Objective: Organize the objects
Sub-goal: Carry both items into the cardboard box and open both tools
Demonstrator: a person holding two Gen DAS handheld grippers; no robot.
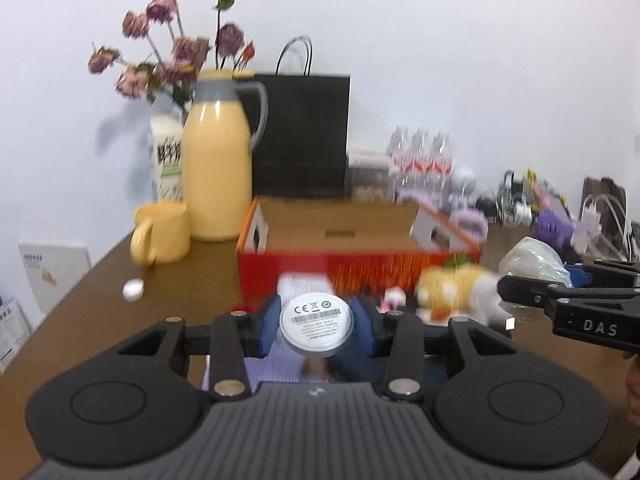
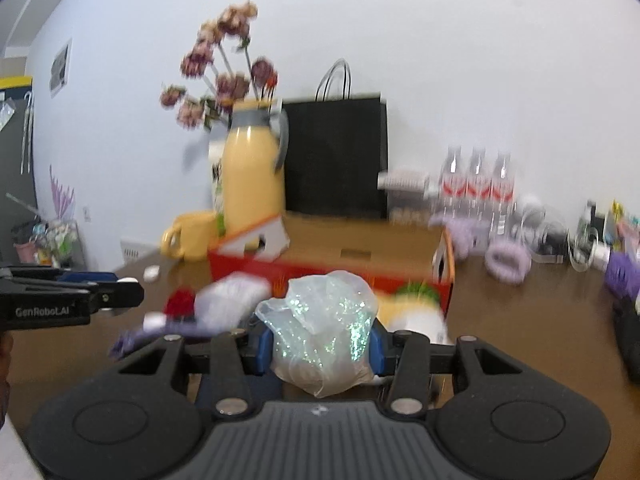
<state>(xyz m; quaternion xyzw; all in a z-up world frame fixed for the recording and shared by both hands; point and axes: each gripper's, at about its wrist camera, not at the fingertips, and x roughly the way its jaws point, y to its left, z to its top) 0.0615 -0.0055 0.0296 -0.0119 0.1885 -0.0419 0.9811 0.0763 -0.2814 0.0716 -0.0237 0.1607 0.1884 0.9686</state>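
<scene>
White wall behind, brown desk (image 1: 72, 312) crowded with clutter. The open orange box (image 1: 340, 236) sits dead centre, looking like the drop target. Both loads are up and heading for it, I'd say. The right tool (image 2: 322, 346) pinches a glittery plastic bag (image 2: 324, 320); the left tool (image 1: 316, 330) clamps a round white disc (image 1: 316, 322). Next, each must clear the box's near wall. A yellow plush toy (image 1: 452, 292) and a yellow mug (image 1: 160, 234) crowd the box.
</scene>
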